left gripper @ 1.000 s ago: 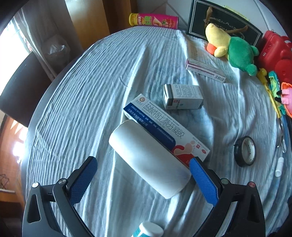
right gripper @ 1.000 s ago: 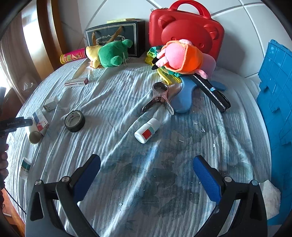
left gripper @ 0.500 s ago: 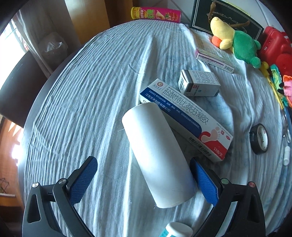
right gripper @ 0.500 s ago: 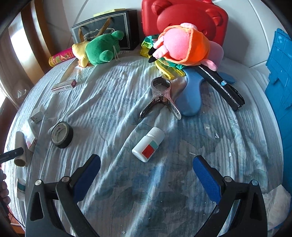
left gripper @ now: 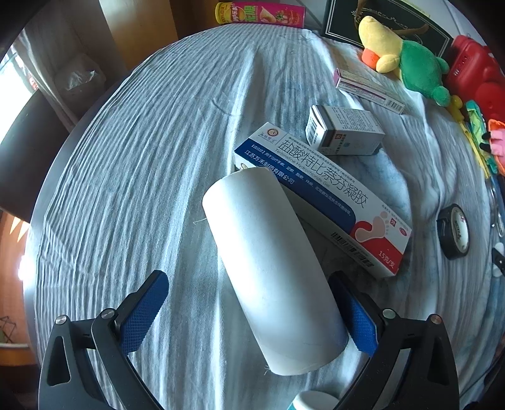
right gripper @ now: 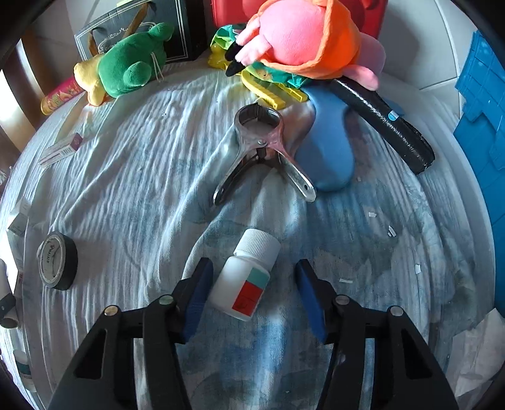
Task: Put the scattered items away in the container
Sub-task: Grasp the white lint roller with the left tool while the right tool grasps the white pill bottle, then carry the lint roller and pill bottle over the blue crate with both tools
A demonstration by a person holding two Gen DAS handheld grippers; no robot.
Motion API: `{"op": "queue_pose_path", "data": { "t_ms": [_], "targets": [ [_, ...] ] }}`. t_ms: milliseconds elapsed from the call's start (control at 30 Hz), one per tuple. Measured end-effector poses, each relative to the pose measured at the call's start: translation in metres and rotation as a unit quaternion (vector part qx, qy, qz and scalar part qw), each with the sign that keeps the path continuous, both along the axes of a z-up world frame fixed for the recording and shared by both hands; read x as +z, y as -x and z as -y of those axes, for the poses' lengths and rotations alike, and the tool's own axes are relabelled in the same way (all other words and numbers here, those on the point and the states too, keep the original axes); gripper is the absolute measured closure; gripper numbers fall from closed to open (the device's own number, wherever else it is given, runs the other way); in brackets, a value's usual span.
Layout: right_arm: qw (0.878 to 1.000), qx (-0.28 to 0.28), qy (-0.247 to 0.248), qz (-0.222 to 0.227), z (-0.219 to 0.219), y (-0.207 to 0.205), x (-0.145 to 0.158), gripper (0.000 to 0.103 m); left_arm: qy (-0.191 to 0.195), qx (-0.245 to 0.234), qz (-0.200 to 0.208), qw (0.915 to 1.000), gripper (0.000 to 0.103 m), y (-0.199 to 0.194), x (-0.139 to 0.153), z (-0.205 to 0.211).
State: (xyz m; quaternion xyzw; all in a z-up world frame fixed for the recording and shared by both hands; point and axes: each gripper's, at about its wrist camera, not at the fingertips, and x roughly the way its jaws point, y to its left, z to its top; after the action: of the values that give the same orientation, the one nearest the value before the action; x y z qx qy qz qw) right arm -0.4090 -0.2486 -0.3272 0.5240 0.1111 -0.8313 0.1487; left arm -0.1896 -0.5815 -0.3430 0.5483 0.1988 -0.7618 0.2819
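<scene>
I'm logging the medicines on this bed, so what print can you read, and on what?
"盐酸特比萘芬凝胶", "Terbinafine Hydrochloride Gel", "15克/支": long blue-and-white box.
Small grey box, pink-ended box, snack can, tape roll, white bottle: print too blurred.

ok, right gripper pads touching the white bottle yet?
Apart. The right wrist view shows cloth on both sides between the white bottle and the right gripper pads, which straddle it open.

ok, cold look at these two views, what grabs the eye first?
The white roll fills the left wrist view, lying between the open left claw and resting against a blue-and-white medicine box. In the right view, a small white bottle lies between the right claw, not yet gripped. Behind it, the pink-and-orange plush tops the far clutter.
</scene>
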Motion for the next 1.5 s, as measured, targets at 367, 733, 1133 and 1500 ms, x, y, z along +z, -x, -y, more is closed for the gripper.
{"op": "queue_pose_path", "data": {
  "t_ms": [367,733,1133,1500],
  "targets": [
    [0.997,0.072,-0.003,-0.028,0.013,-0.026,0.013,0.075,0.001,-0.015,-0.024,0.9996,0.034,-0.006,0.004,0.001],
    [0.996,0.083,-0.011,-0.015,0.005,-0.032,0.006,0.075,-0.013,-0.036,-0.037,0.9986,0.053,-0.016,0.01,0.001],
    [0.995,0.089,0.02,-0.05,-0.007,-0.05,0.045,0.075,0.016,-0.077,-0.086,0.9931,0.054,-0.021,0.049,-0.037],
    [0.991,0.075,0.039,-0.101,-0.035,-0.086,0.11,0.075,0.065,-0.165,-0.144,0.9735,0.054,-0.011,0.124,-0.101]
  ]
}}
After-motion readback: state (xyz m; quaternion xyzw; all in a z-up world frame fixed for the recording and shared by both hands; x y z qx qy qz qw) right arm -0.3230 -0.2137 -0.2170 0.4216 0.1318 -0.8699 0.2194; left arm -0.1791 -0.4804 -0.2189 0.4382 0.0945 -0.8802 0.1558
